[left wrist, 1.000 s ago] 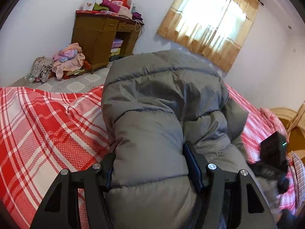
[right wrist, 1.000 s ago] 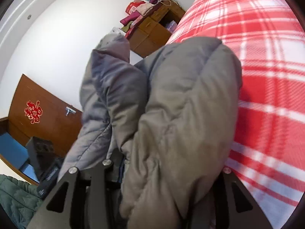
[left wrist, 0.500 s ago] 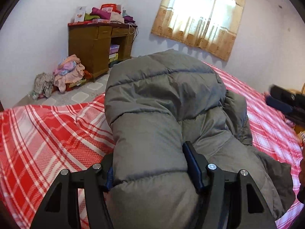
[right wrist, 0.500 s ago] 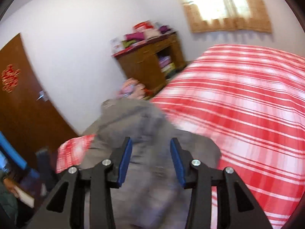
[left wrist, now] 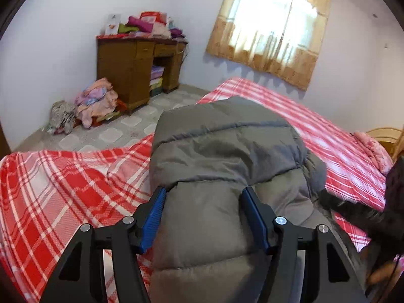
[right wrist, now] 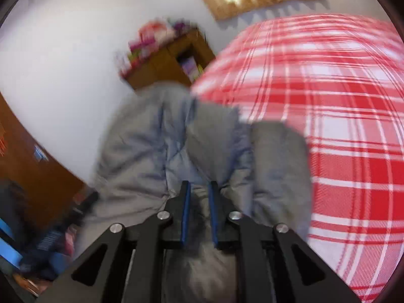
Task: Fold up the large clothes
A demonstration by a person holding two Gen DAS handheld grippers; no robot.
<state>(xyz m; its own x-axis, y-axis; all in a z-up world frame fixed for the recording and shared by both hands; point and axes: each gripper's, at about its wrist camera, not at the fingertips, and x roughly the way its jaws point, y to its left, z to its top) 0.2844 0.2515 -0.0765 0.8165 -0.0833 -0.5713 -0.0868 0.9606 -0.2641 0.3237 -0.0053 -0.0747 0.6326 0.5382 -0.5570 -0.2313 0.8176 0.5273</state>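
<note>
Grey quilted puffer jacket [left wrist: 227, 151]: centre frame, heaped on red-white plaid bedspread [left wrist: 63, 189]. Soft, bulky, springy, slick shell; judged light. Left gripper [left wrist: 203, 199] clamped on thick padded fold. Right gripper [right wrist: 199, 192] pinching thin fold, lower centre. Best grip: seams, hem.

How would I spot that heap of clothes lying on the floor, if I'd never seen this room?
Find the brown wooden desk against the white wall, left of the curtained window. At its foot, on the tiled floor, lies the pile of clothes: pink and lilac and crumpled, unlike the folded stacks inside and on top of the desk.
</note>
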